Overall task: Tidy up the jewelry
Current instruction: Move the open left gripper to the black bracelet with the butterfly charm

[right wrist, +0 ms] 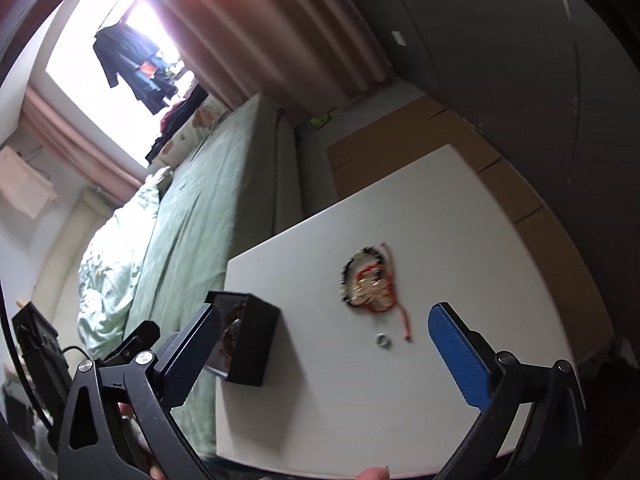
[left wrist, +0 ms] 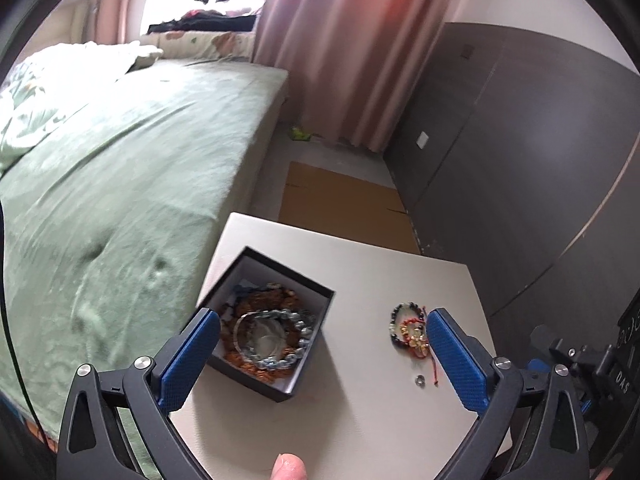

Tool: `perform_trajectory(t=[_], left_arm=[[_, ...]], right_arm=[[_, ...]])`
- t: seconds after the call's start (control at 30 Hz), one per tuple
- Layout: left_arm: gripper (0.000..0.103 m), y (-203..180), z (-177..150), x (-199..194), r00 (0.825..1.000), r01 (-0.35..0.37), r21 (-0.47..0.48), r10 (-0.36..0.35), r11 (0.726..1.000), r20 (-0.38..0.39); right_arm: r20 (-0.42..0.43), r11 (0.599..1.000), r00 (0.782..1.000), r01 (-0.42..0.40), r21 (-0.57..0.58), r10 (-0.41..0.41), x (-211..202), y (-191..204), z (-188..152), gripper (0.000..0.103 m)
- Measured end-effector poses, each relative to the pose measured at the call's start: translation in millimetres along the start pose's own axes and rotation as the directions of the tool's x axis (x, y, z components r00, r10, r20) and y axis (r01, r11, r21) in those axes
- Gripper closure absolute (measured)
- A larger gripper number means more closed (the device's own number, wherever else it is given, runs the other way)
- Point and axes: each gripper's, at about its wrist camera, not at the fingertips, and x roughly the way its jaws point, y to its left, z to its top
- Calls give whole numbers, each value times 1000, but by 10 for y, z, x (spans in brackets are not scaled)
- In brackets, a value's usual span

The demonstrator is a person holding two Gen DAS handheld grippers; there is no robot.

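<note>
A bed with a pale green sheet [left wrist: 132, 184] stands just beside the white rectangular surface [left wrist: 360, 400], its mattress edge running along the surface's left side. A crumpled light green floral quilt [left wrist: 28, 104] lies heaped at the bed's far left. Dusty pink pleated curtains [left wrist: 352, 40] hang at the bright window, where dark clothes [right wrist: 128, 64] hang against the light. Flat brown cardboard [left wrist: 344, 204] lies on the floor between the bed and the dark grey wardrobe doors [left wrist: 520, 152]. A small yellow-green scrap [left wrist: 300, 134] sits on the floor near the curtain's hem.
</note>
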Motion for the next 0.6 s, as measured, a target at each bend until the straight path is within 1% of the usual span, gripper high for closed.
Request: perform_trajectory(t=[0.13,0.3,0.5,0.6], left_arm=[[0,-178,2,73,1000,25,22,-25,999,-14],[0,-430,9,153,1000,16,94,-13,995,-25],[0,-725,102,218,999,19,157,-13,987,-42],[0,-824,146,280,997,31,173,-18,984,-72]], right_arm=[[21,999,1000,7,32,-8,-130,-160,74,0],[34,997,999,22,71,-25,-232,-351,159,0],[61,993,998,5,115,-12,-337,-546,233,0],[61,992,998,16,124,-24,-366,-604,252,0]])
